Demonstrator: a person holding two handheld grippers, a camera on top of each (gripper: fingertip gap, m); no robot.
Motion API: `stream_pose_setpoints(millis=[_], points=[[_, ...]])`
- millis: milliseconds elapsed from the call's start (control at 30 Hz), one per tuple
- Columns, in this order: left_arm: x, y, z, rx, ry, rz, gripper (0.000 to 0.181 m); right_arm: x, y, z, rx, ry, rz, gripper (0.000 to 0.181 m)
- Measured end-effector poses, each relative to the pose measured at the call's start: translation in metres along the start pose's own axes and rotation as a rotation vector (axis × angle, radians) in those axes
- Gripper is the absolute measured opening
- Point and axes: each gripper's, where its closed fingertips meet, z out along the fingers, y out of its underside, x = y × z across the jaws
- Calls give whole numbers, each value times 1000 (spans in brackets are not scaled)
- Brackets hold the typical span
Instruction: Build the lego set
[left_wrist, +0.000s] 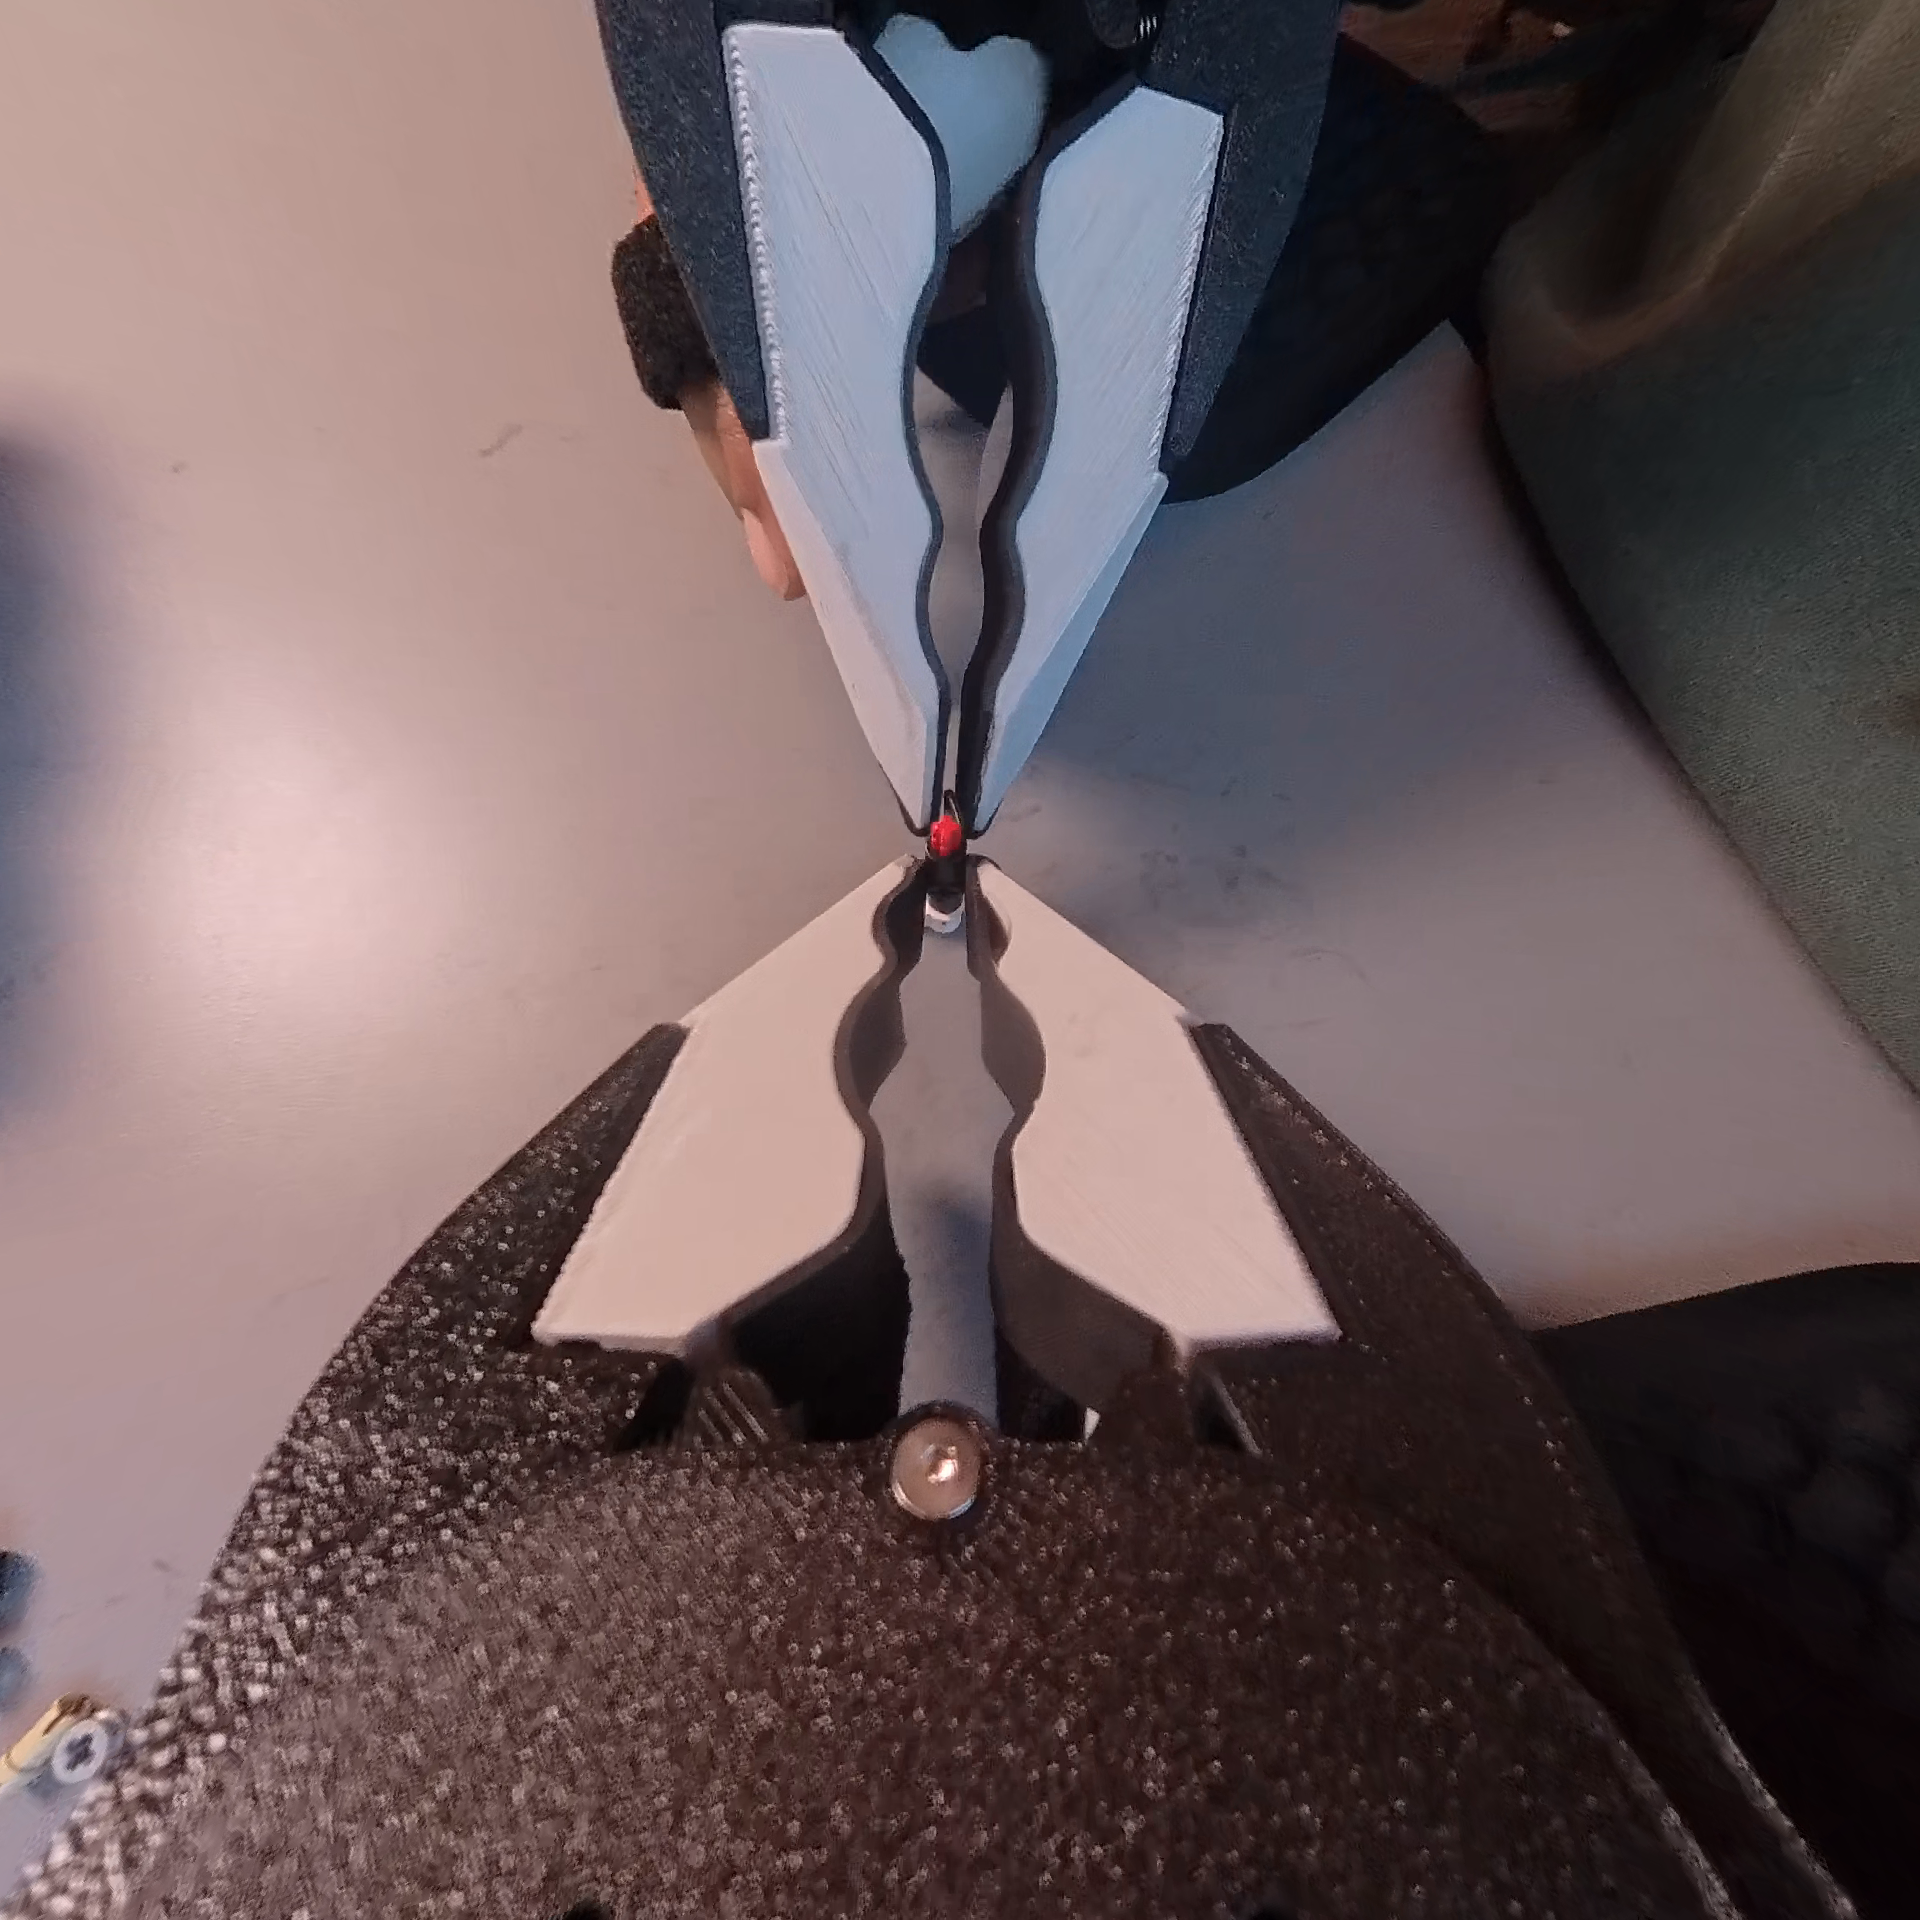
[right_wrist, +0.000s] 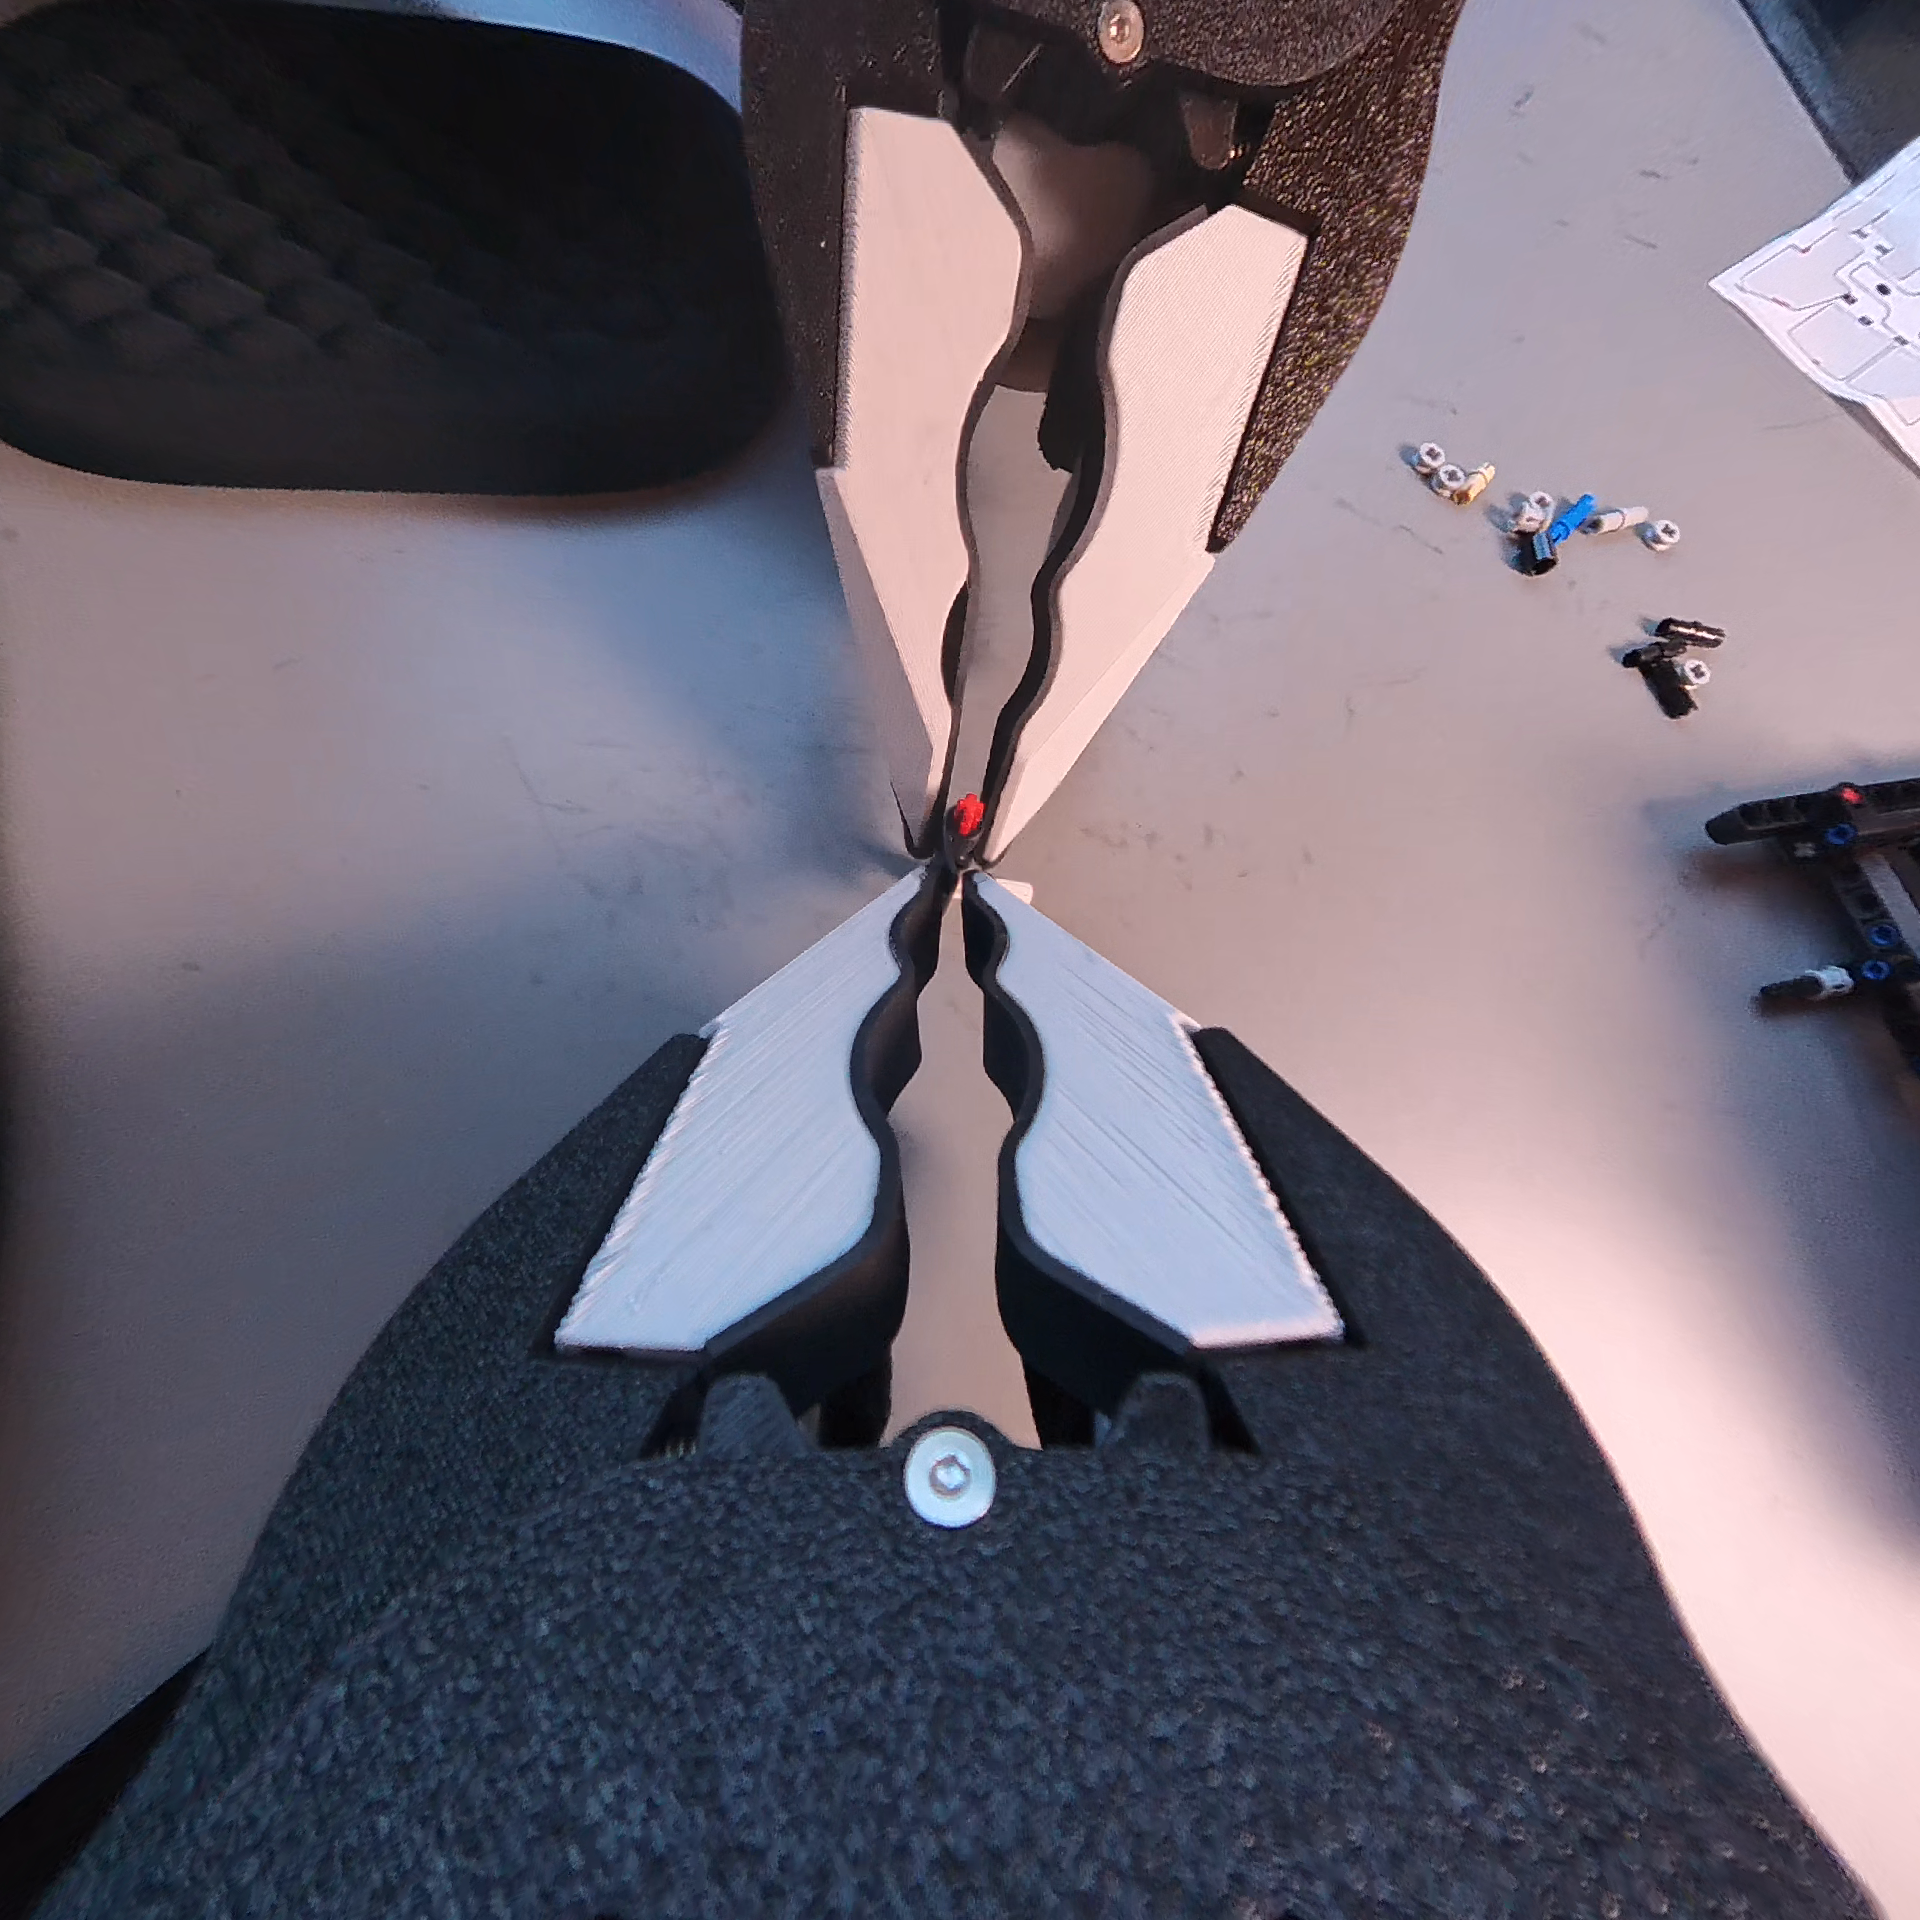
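My two grippers meet tip to tip above the grey table. In the left wrist view my left gripper is shut on a small black and light grey lego piece. My right gripper comes in from the top, its tips closed on a tiny red lego piece that touches the black piece. In the right wrist view my right gripper is nearly shut on a thin dark part. The red piece sits at the tips of the left gripper opposite.
Loose small lego pins and bushes and black pins lie at the right. A partly built black lego frame and a paper instruction sheet sit at the right edge. A black mesh seat is far left. Green fabric lies beside the table. My left and right fingertips are right by each other. The black mesh seat is about 20 cm from both grippers' fingertips. The left camera catches it too, in the left wrist view.
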Motion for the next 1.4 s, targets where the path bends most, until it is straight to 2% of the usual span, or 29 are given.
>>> stream_pose_setpoints(millis=[400,1400], points=[[0,1,1,-9,-89,-5,5,-1,1,4,-39,-42,-44,3],[-1,0,0,21,-143,-43,5,-1,-2,2,-32,-73,-94,3]])
